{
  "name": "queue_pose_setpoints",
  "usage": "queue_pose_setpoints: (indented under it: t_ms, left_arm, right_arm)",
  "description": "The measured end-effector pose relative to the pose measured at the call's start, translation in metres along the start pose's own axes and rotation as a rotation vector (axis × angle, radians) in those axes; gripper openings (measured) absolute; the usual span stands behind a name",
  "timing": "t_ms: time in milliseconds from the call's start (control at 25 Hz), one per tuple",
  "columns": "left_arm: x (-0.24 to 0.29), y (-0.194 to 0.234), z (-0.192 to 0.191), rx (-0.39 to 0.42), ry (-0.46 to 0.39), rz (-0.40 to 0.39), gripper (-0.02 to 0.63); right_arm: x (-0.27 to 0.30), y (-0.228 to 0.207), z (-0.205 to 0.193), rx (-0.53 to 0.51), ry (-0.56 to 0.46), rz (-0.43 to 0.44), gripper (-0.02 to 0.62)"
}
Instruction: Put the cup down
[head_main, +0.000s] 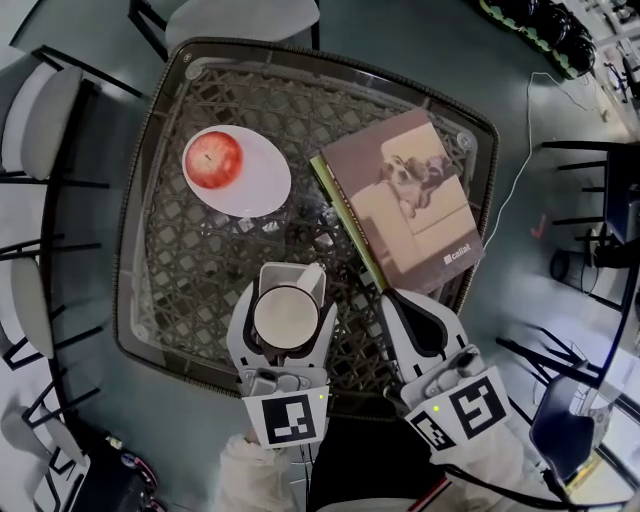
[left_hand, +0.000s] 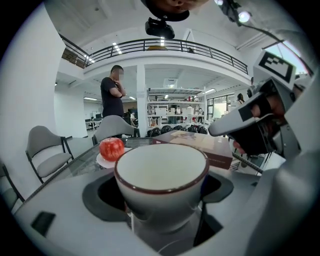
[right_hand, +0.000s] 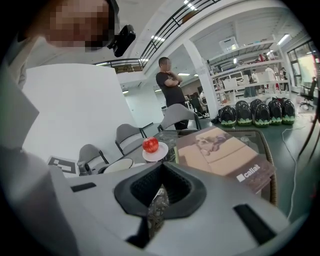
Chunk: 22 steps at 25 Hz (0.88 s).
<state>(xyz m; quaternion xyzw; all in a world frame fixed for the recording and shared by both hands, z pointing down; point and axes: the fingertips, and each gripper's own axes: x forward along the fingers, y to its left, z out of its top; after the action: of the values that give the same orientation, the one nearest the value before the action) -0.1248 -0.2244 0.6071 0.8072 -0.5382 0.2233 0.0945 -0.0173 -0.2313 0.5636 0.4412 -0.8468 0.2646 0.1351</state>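
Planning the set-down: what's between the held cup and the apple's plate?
Only bare glass tabletop lies between the cup and the plate, as the head view shows.

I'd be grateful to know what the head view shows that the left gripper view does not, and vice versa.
Only the head view: the whole table and the dog picture on the book. Only the left gripper view: a person standing beyond the table, under a balcony. Both: the cup in the left gripper, the apple on its plate, the right gripper.
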Motion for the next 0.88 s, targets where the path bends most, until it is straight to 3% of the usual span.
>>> queue_pose_setpoints:
  t_ms: [880]
  left_arm:
    - [-0.0010, -0.0036, -0.0059, 0.006, -0.009, 0.015, 0.419]
  right_arm:
    - [0.0046, -0.0024, -0.0097, 0.033, 0.022, 0.005, 0.006]
